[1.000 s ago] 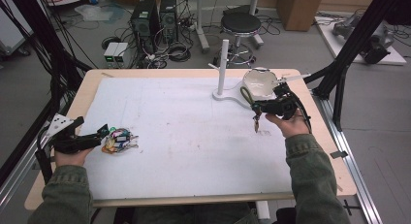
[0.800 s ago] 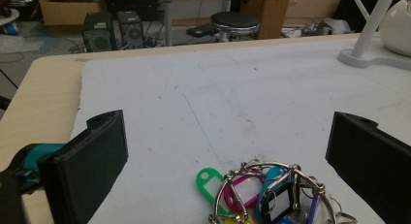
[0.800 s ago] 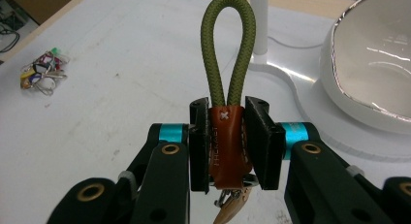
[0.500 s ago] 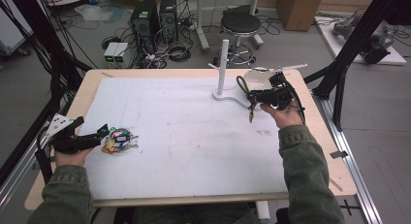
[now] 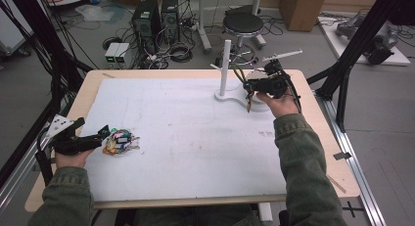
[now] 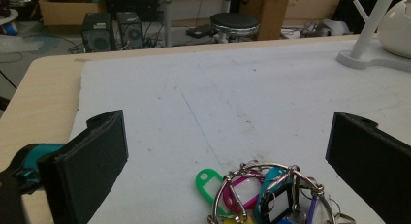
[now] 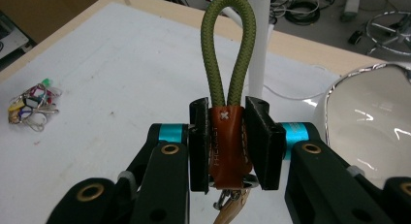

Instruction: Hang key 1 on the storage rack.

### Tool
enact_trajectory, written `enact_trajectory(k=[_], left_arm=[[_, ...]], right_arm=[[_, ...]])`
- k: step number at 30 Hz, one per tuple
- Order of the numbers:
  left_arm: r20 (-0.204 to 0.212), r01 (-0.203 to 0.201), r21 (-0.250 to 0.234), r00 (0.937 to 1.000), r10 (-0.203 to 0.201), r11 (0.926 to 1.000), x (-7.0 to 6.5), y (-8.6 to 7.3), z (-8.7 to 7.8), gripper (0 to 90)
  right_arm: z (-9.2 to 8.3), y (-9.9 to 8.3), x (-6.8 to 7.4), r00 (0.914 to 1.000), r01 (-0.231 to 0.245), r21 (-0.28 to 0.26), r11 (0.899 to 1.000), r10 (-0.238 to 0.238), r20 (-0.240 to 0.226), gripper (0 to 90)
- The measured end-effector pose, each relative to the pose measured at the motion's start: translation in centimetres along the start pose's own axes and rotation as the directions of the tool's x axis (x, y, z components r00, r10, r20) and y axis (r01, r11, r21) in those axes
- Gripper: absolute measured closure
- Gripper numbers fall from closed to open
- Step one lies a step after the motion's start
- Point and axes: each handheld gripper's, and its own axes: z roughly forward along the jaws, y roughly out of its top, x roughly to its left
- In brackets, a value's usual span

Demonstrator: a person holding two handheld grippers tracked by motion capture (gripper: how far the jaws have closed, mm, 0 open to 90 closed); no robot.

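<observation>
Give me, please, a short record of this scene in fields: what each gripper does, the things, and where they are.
left gripper: open, jaws either side of the key tags
right gripper: shut on a keychain with a green cord loop and brown leather sleeve
stand: white post on a base, far right part of the table
surface: white mat

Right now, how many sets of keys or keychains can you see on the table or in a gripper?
2. A bunch of colourful plastic key tags on a metal ring lies on the white mat before the left gripper. An olive cord-loop keychain with brown leather wrap is clamped in the right gripper.
</observation>
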Motion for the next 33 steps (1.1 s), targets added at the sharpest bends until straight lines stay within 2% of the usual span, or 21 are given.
enact_trajectory(k=[8,16,33], left_arm=[[0.0,0.0,-0.001,1.0,0.0,1.0,0.0,0.0,0.0,1.7],[0.0,0.004,-0.004,1.0,-0.004,1.0,0.0,0.0,0.1,1.7],[0.001,0.003,-0.005,1.0,-0.003,1.0,0.0,0.0,0.1,1.7]], right_arm=[[0.1,1.8,0.4,0.9997,0.019,-0.01,1.0,-0.019,0.017,72.0],[1.0,2.9,0.2,0.9999,0.004,-0.014,1.0,-0.003,0.017,72.0],[3.5,3.1,0.2,0.999,0.009,0.028,1.0,-0.01,0.043,71.8]])
